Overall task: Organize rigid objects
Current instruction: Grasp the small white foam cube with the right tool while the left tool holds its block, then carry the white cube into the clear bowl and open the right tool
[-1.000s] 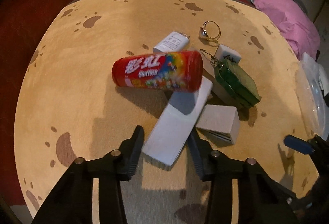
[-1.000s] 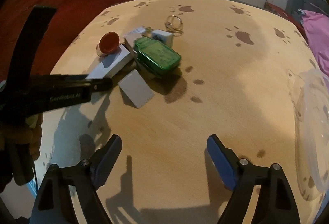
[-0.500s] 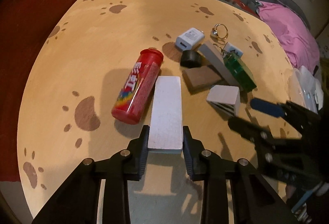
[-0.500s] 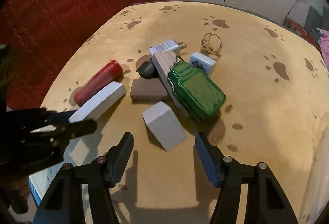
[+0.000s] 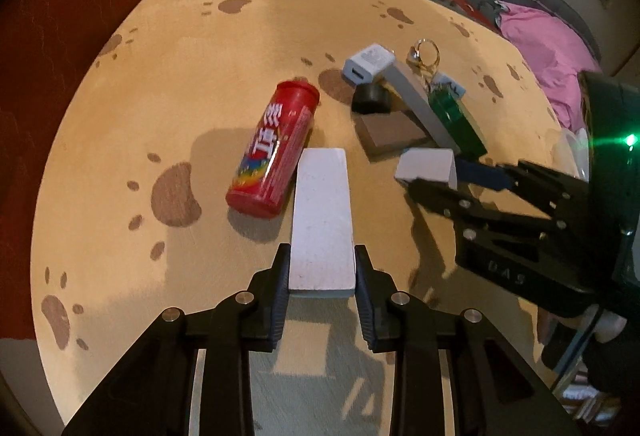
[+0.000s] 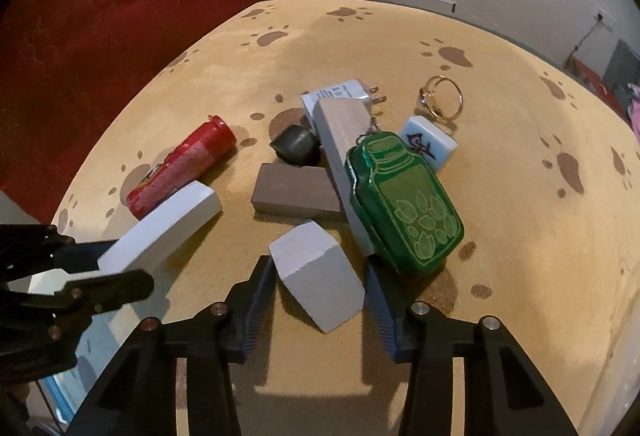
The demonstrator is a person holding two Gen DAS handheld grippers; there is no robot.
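Note:
My left gripper [image 5: 321, 292] is shut on a long white block [image 5: 322, 216] and holds it just above the mat; the block also shows in the right wrist view [image 6: 168, 224]. My right gripper [image 6: 322, 300] is open, its blue-padded jaws on either side of a small grey block [image 6: 318, 270], not closed on it. A red candy tube [image 5: 276, 148] lies beside the white block. A green jar-shaped tin [image 6: 404, 204] leans on a long pale block [image 6: 340, 140]. A brown block [image 6: 294, 192] lies behind the grey one.
A round tan mat with paw prints [image 5: 160, 84] covers the table. A white charger [image 5: 368, 62], a black lump [image 5: 370, 98], a mahjong tile [image 6: 428, 142] and a key ring [image 6: 442, 96] lie at the back. A pink cushion [image 5: 548, 48] is at the right.
My left gripper closed on the white block and swung it off the pile, beside the tube. My right gripper moved in and its jaws came around the grey block.

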